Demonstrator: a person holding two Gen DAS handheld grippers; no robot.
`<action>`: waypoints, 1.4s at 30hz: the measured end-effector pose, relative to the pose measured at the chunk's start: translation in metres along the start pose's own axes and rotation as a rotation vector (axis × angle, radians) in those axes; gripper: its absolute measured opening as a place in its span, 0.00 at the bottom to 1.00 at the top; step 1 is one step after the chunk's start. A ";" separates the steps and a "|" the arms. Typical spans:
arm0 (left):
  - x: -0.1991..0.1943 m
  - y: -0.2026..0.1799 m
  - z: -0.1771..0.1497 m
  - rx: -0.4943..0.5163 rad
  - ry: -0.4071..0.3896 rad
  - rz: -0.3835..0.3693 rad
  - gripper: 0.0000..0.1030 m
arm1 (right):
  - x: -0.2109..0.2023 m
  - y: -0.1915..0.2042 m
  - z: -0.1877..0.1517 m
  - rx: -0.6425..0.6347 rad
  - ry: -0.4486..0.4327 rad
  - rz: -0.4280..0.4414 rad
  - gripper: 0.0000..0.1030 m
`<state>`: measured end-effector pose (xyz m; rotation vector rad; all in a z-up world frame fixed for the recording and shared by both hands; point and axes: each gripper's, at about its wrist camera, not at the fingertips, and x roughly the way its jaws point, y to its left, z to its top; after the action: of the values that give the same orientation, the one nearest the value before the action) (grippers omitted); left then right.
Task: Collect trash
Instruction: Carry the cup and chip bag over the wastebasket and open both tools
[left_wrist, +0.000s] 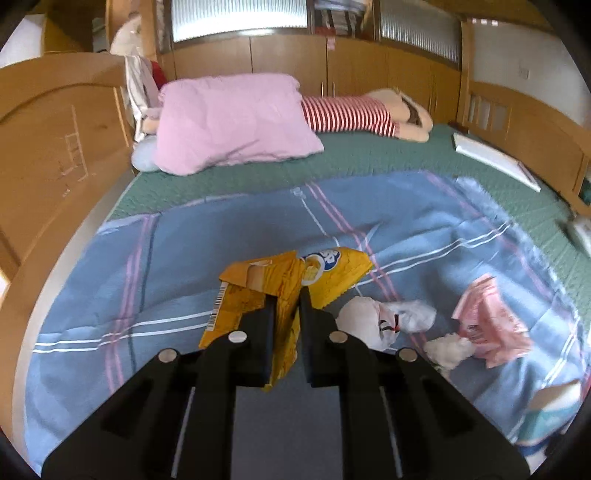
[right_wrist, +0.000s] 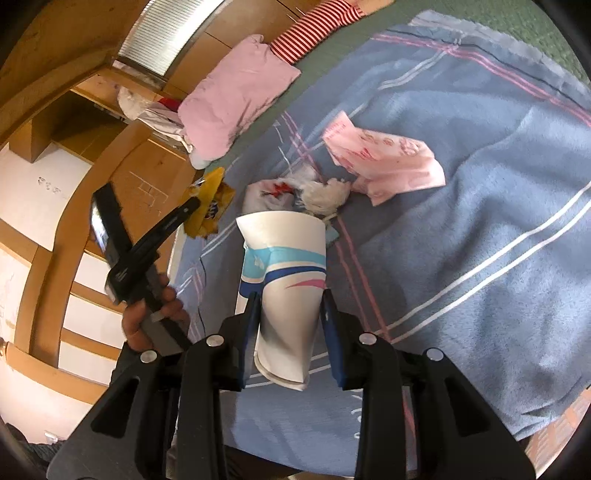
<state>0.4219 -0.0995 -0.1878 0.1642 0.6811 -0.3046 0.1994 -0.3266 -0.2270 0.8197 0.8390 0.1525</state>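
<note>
My left gripper (left_wrist: 287, 295) is shut on a crumpled yellow snack wrapper (left_wrist: 280, 284), held just above the blue checked blanket (left_wrist: 129, 295). From the right wrist view the same wrapper (right_wrist: 210, 206) shows at the left gripper's (right_wrist: 197, 203) tip, a hand around its handle. My right gripper (right_wrist: 290, 295) is shut on a squashed white paper cup (right_wrist: 286, 280) with blue and pink stripes, its rim pointing away. On the blanket lie a pink wrapper (left_wrist: 487, 321) (right_wrist: 384, 162), a white plastic bag (left_wrist: 376, 321) (right_wrist: 273, 192) and a wad of white tissue (left_wrist: 448, 350) (right_wrist: 328, 195).
A pink pillow (left_wrist: 232, 122) and a red-striped plush doll (left_wrist: 351, 114) lie at the head of the bed on a green mat (left_wrist: 369, 155). A wooden headboard (left_wrist: 48, 147) stands to the left, cabinets behind. A white book (left_wrist: 491, 155) rests near the right edge.
</note>
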 end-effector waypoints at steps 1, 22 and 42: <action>-0.013 0.000 0.000 0.003 -0.016 0.004 0.13 | -0.003 0.003 -0.001 -0.006 -0.006 0.002 0.33; -0.250 -0.155 -0.078 0.139 -0.118 -0.176 0.14 | -0.221 0.007 -0.093 -0.061 -0.367 -0.259 0.34; -0.334 -0.339 -0.193 0.364 -0.065 -0.450 0.14 | -0.391 -0.066 -0.210 0.097 -0.644 -0.436 0.35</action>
<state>-0.0501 -0.2970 -0.1387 0.3464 0.5888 -0.8641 -0.2272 -0.4160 -0.1197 0.6959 0.3962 -0.5190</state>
